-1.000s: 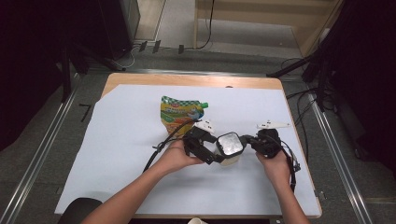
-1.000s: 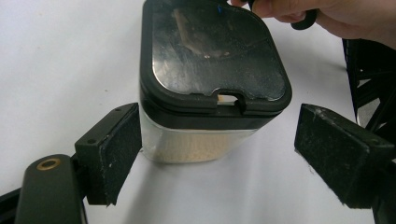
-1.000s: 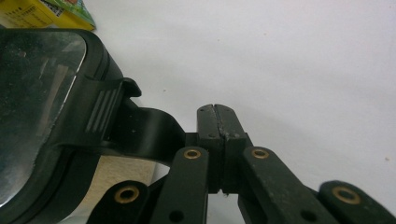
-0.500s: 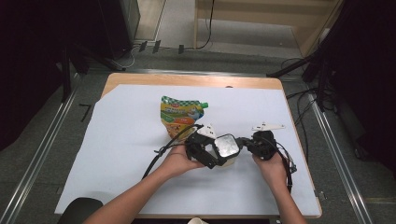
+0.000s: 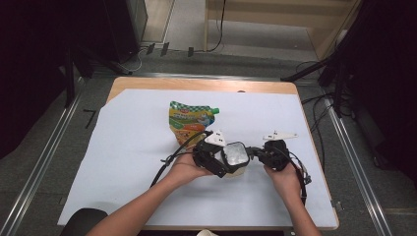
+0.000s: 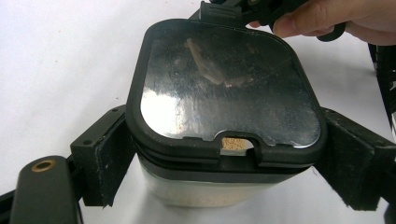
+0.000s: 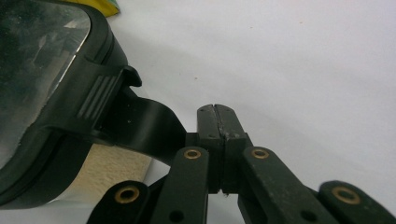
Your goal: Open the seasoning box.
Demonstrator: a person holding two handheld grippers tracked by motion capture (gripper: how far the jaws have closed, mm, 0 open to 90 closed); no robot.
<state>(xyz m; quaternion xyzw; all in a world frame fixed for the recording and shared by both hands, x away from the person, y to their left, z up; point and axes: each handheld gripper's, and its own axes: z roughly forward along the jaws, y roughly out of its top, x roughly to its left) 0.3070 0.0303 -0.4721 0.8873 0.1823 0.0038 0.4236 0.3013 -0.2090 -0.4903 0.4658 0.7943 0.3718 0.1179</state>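
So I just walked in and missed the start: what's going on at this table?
A person is working on a small clear container with a black-rimmed lid, using a gripper in each hand. The left gripper clamps the container's body from both sides. The right gripper has its jaws shut, their tips against the black latch tab on the lid's edge. The lid is on, and the container holds something pale and powdery. A colourful spouted pouch lies on the white table cover behind.
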